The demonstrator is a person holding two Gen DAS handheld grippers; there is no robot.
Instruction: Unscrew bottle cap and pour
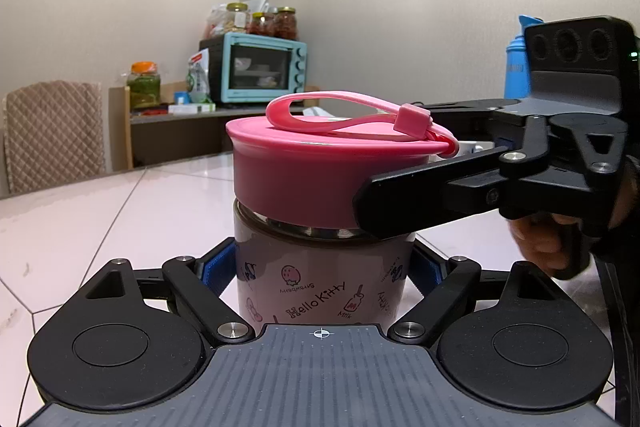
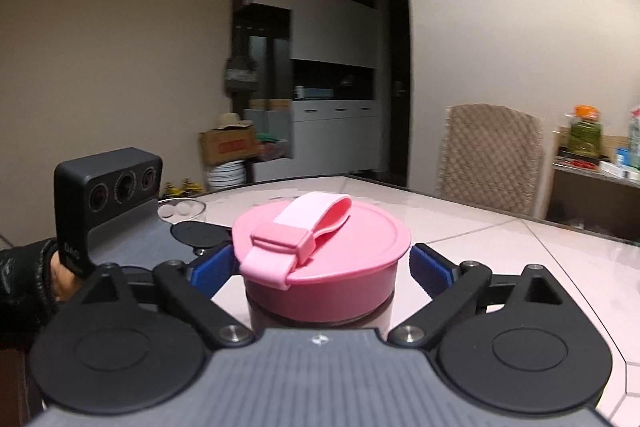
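bottle [image 1: 320, 291] base hidden by left gripper [image 1: 322, 267]

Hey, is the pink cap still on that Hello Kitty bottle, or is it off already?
Still on. The pink cap sits level atop the bottle, with a metal band showing beneath its rim. How far it is unscrewed, cannot tell.

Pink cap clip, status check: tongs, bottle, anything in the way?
Left tongs shut on bottle. Right tongs open, pads either side of pink cap, clear of it. Cap on bottle. Nothing in the way.
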